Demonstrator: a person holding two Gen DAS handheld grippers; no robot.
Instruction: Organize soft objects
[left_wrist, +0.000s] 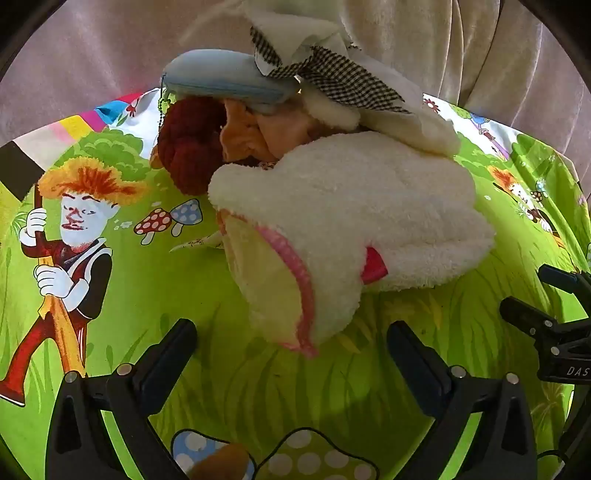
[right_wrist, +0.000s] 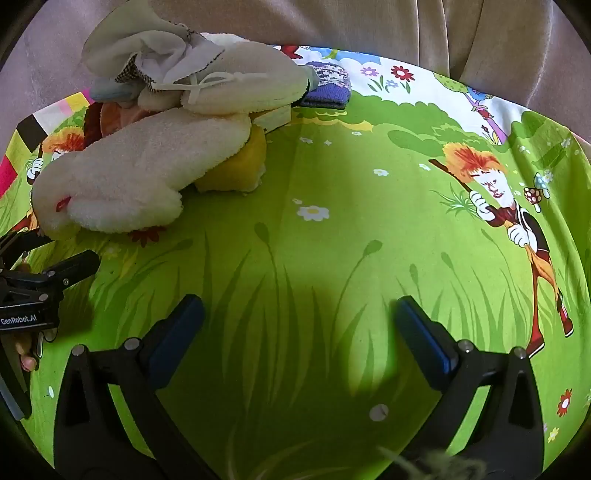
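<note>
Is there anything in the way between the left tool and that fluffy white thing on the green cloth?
No, nothing visible. The left tool is open, and only bare green cloth lies between it and the fluffy white thing. The pink-edged flap hangs nearest the tool.

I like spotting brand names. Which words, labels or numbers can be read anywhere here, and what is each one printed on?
"GenRobot.AI": on the left gripper, white letters on its black body, seen from the right wrist.
"DAS": on the right gripper, cut off at the picture's edge, so only in part.
Cartoon cloth: pictures only, no words or numbers to read.
</note>
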